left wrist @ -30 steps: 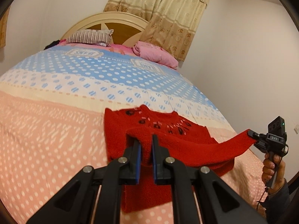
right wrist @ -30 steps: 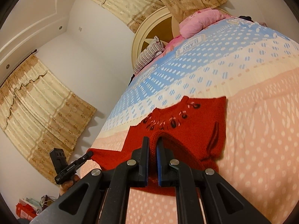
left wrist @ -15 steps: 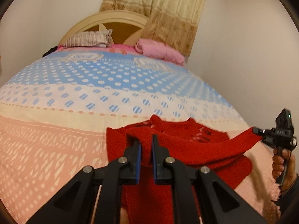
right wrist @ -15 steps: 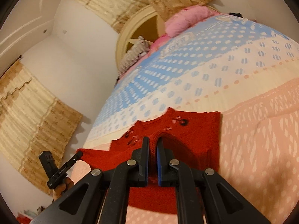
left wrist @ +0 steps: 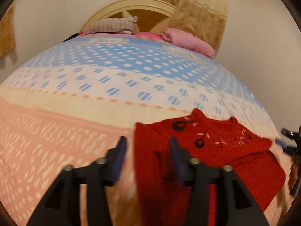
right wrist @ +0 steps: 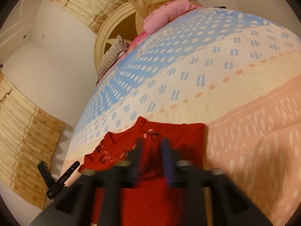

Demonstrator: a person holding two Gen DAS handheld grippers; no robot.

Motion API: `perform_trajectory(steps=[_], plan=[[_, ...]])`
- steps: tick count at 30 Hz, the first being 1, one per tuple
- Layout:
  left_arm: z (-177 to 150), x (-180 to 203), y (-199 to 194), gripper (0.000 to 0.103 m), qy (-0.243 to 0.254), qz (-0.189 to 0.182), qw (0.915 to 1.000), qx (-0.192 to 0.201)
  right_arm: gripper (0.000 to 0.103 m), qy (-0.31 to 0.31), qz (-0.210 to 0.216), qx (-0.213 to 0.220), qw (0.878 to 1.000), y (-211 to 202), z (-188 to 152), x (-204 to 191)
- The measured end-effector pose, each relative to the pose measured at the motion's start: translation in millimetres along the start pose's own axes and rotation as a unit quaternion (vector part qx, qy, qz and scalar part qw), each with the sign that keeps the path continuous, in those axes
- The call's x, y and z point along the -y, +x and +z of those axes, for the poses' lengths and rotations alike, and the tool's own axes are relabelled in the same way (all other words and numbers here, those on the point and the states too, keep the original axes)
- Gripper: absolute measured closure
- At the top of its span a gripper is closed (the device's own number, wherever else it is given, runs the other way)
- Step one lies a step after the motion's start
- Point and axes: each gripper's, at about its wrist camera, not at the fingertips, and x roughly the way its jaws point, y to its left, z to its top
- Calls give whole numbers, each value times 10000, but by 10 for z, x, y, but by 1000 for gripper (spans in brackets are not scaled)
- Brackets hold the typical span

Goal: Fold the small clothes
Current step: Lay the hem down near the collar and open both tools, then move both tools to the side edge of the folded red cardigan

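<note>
A small red knitted sweater [left wrist: 216,146] with black and white marks at the chest lies on the bed, its lower part folded up over its body. My left gripper [left wrist: 147,151] hovers over the sweater's left edge, its jaws opening. That edge lies under the gap and neither pad presses on it. My right gripper [right wrist: 152,152], blurred, is also opening above the red sweater [right wrist: 188,137], with nothing pinched. In each wrist view the other gripper shows at the edge: the right gripper [left wrist: 289,145] and the left gripper [right wrist: 62,177].
The bedcover [left wrist: 75,131] runs in pink, cream and blue dotted bands. At the head are a striped pillow [left wrist: 112,26], a pink bundle [left wrist: 188,41] and a rounded headboard [left wrist: 143,5]. Curtains [right wrist: 24,141] and a white wall border the bed's side.
Both grippers have come down toward the bed and gone from shut on the sweater's lifted hem to apart. The hem has dropped and lies folded on the sweater.
</note>
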Motion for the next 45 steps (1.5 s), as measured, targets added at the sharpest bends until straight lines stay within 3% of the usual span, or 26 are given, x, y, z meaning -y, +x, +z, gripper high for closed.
perform_trajectory(steps=[2,4,8,11,14,17,21,24,28,32,35,39,43,45], plan=[[-49,-87,-93,33,-162,-27,9998,55,26,-154,-30,24,9999,-45,-58,-25],[-123,-99,-186,29,-60,-74,9999,80,26,-403,-164,-45,9990,-83,-127,-111],[-284,53,-207,21,652,154,9977,-46,26,-971,-8,-590,9935,-11,-269,-403],[-377,118,-170,21,961,397,9946,-22,26,-1228,-2,-1338,9834,250,-400,-631],[-397,15,-123,13,736,378,9965,-62,26,-1266,162,-2012,9712,568,-570,-779],[-385,-147,-117,10,308,228,9993,-52,26,-1643,-150,-2194,9616,819,-652,-913],[-414,-360,-56,3,-294,-55,9993,-213,26,-1596,-278,-2093,9643,1048,-435,-994],[-458,-516,-11,3,-778,-263,9961,-326,26,-1593,-553,-1620,9723,1146,-192,-1021],[-504,-652,-42,3,-1210,-589,9908,-160,26,-853,-437,-1072,9896,1046,-25,-872],[-529,-737,-56,2,-1430,-846,9861,-81,26,-816,-522,-1034,9899,932,-194,-880],[-524,-738,-62,2,-1451,-873,9855,-53,26,-1012,-282,-1118,9882,789,-447,-1029],[-525,-739,-58,2,-1446,-872,9856,-62,26,-1731,-151,-1040,9793,492,-839,-1258],[-520,-739,-50,2,-1416,-819,9865,-93,26,-2204,-674,-656,9709,127,-1121,-1078],[-511,-734,-77,2,-1400,-672,9878,-97,26,-2126,-844,-793,9702,73,-1201,-857]])
